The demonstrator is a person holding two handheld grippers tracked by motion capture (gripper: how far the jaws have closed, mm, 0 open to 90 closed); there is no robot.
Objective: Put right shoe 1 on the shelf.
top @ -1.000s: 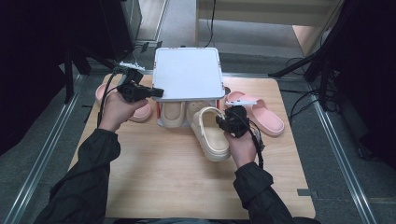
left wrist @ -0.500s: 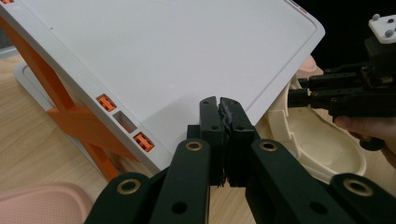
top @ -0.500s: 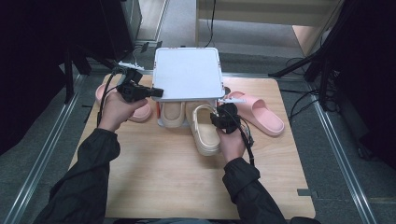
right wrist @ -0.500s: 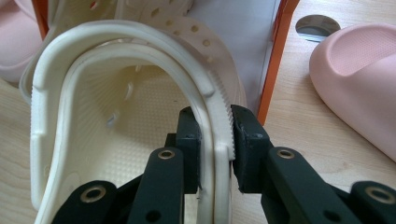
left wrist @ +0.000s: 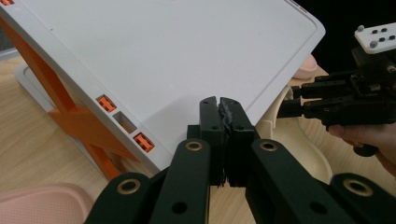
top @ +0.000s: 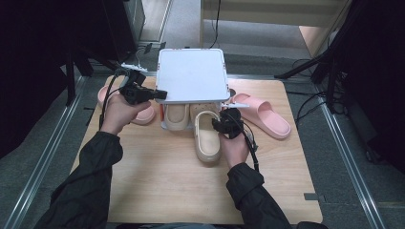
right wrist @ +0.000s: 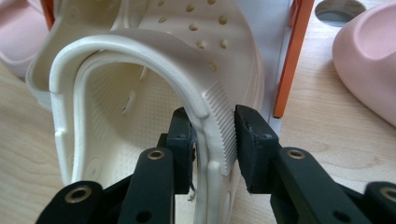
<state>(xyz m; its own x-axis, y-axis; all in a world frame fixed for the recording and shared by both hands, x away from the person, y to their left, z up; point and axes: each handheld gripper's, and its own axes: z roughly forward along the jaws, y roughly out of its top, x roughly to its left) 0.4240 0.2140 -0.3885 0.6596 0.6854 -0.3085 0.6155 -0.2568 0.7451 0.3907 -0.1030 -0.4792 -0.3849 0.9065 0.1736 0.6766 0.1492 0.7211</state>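
The left tongs [left wrist: 223, 108] are kept closed, empty, against the white rack [top: 191, 76]. The cream clog [right wrist: 154, 93] is half under it; its sidewall sits between the right tongs [right wrist: 212, 128], just opening. The pink slides [top: 261, 114] remain unshelved.

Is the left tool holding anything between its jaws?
No: in the left gripper view the left tool has its jaws pressed together with nothing between them, in front of the white rack top.

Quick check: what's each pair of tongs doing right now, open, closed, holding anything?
Left tongs: shut at the white rack's edge, nothing visibly between them.
Right tongs: straddling the cream clog's side wall, having just been opening; grip loosened.
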